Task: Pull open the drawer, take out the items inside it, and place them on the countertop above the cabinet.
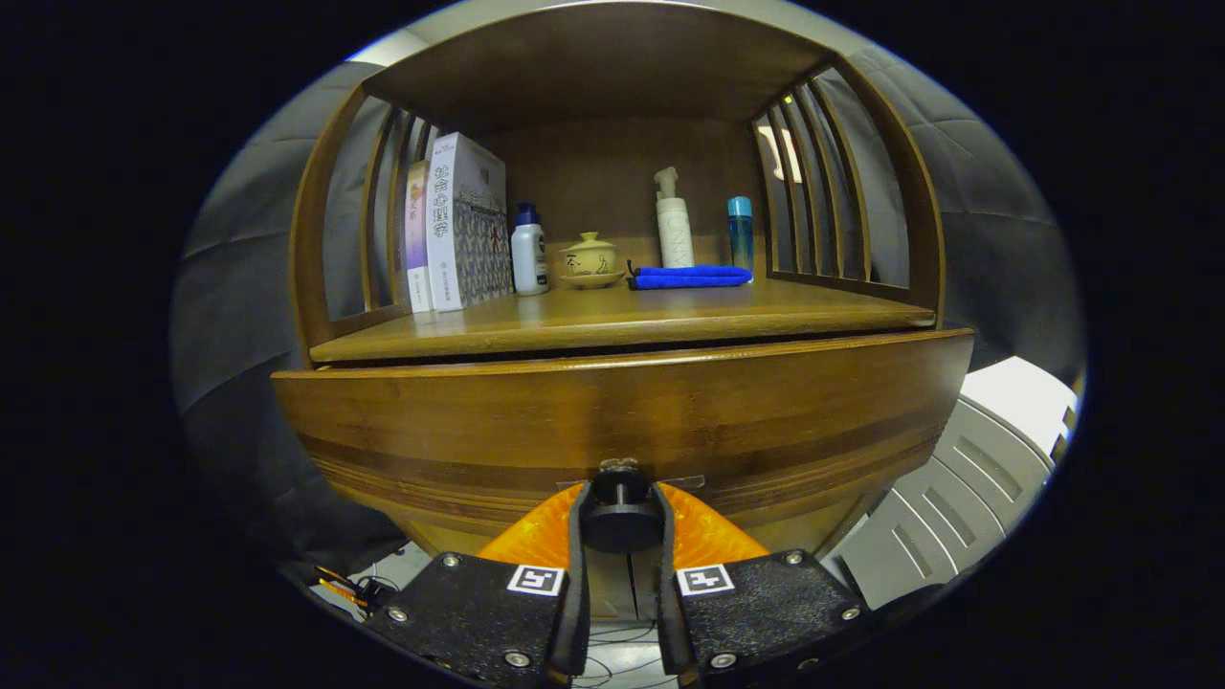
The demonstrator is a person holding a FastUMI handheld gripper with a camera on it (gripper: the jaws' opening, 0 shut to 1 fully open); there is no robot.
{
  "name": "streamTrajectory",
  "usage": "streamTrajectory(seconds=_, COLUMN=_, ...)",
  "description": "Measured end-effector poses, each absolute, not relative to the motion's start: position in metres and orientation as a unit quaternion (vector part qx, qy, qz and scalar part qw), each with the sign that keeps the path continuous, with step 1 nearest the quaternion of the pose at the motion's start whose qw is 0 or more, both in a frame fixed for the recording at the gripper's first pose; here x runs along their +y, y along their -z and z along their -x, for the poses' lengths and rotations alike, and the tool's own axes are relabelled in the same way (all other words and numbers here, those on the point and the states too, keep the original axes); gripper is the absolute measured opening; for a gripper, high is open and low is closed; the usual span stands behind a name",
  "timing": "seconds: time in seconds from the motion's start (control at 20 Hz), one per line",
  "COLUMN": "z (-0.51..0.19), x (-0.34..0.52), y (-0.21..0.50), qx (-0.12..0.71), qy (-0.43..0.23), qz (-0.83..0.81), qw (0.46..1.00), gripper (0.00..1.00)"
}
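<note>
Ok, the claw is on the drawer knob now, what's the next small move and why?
Probably a straight pull back toward you. The claw looks closed on the black knob, a finger on each side, and the drawer front stands only slightly out from under the countertop, so nothing inside can be reached yet. Keep the pull level so the knob does not slip out.

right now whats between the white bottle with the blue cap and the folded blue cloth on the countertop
In the gripper view, a small cream lidded pot on a saucer stands between the white bottle and the blue cloth. The gripper is shut on the drawer knob.
</note>
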State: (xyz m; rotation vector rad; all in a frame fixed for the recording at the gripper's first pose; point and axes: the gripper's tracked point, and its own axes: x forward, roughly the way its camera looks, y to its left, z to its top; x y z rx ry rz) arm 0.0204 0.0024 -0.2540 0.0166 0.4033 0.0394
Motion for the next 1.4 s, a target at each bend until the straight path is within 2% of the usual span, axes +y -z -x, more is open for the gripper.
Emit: streamTrajectory(seconds=1.4, z=0.098, x=0.001, y=0.255, qx=0.223, qy=-0.015, qz=-0.026, qw=0.974, gripper=0.29)
